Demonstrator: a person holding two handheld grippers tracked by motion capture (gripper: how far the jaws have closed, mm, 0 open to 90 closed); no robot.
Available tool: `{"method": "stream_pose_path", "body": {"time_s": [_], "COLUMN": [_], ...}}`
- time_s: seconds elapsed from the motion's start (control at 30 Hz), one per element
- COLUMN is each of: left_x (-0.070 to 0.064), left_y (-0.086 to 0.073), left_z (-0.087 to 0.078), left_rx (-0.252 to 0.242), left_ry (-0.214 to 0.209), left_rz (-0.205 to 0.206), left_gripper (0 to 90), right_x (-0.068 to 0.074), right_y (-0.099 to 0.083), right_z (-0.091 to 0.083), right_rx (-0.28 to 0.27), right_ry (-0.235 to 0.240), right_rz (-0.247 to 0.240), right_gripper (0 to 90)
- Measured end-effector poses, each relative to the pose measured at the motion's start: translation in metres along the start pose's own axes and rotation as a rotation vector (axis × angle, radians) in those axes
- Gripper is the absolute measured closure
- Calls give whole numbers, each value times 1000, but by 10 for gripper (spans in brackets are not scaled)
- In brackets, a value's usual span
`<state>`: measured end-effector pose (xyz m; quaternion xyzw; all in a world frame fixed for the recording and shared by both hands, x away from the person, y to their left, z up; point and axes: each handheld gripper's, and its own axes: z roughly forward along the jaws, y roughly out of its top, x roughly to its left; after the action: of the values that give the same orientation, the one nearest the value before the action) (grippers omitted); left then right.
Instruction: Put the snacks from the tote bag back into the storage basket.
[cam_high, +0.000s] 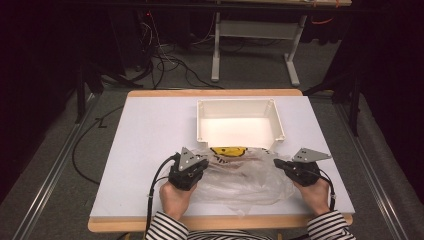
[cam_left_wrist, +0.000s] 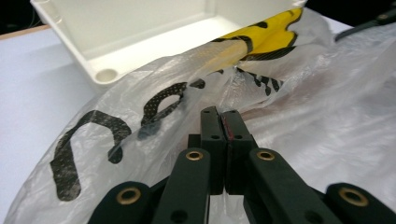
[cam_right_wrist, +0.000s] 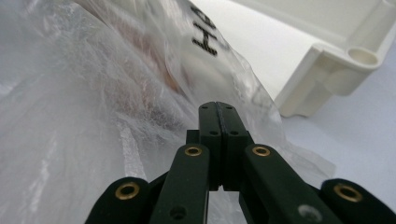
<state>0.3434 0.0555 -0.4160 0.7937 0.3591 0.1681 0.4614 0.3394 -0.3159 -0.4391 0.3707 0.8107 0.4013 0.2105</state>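
Plastic bag (cam_high: 240, 175) between both fingers' tips

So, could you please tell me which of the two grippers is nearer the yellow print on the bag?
The left gripper: the yellow print lies just beyond it, while the right gripper sits farther off.

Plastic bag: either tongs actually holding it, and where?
Both. Left tongs are shut on the plastic bag at its left edge; right tongs are shut on its right edge, near the white bin.

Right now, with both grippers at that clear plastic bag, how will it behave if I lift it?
The plastic bag is thin and crumpled, so it will probably sag between the left gripper and right gripper. It looks light and slippery; the film may slide or stretch.
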Motion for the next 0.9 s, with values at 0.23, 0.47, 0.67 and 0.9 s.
{"method": "stream_pose_path", "body": {"time_s": [0.23, 0.47, 0.67, 0.9], "left_x": [20, 18, 18, 20], "left_y": [2, 2, 4, 4], "left_z": [16, 29, 32, 35], "left_rx": [5, 29, 43, 47], "left_ry": [55, 57, 59, 61], "left_rz": [-63, -55, -51, -57], "left_gripper": [895, 896, 897, 898], "right_x": [-13, -5, 19, 40], "right_y": [-13, -9, 5, 9], "right_z": [5, -8, -10, -19], "right_rx": [35, -30, -50, -60], "right_ry": [-38, 35, 153, 174], "right_rz": [45, 79, 66, 24], "right_gripper": [900, 691, 456, 413]}}
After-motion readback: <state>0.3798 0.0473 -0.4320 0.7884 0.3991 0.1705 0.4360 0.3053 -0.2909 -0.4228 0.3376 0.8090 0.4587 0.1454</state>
